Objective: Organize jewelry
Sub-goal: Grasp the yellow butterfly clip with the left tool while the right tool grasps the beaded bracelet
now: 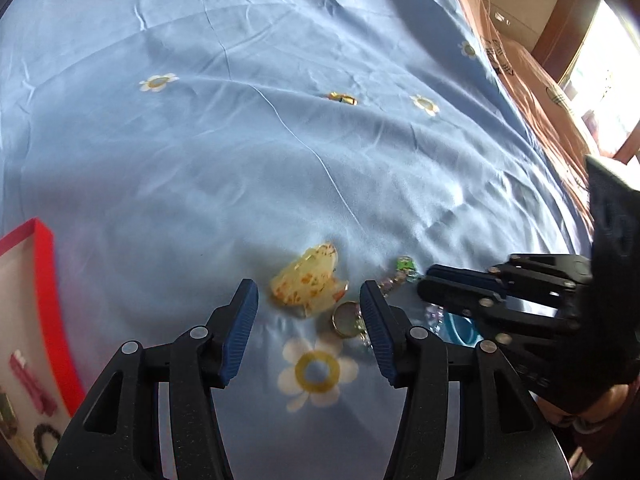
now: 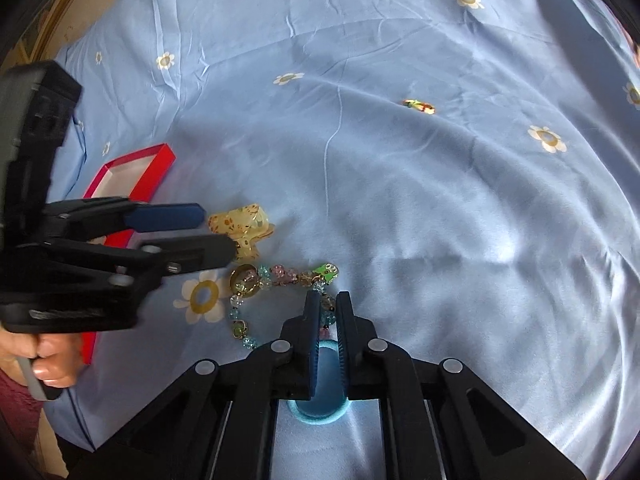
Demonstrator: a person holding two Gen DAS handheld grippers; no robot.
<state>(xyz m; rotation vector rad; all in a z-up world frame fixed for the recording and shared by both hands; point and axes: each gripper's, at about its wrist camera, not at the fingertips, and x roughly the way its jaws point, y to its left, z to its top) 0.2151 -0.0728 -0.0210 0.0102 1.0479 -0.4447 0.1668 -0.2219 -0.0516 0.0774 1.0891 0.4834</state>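
From my left camera, the hair claw (image 1: 306, 282) lies on the bed sheet (image 1: 240, 140) just ahead of my left hand-held gripper (image 1: 308, 300), between the lines of its parted fingers; the ring (image 1: 346, 319) sits just right of the claw, touching the bead bracelet (image 2: 276, 276), which loops toward my right hand-held gripper (image 2: 329, 312); that gripper's fingers stand closed together over the bracelet's near end, with a round hair tie (image 2: 320, 400) on the sheet beneath them; whether the beads are pinched I cannot tell; the open box (image 2: 132, 176) lies at the left, beyond the left gripper, with small pieces (image 1: 32, 384) in it; a small clip (image 2: 419, 106) lies alone far ahead, well apart from the cluster.
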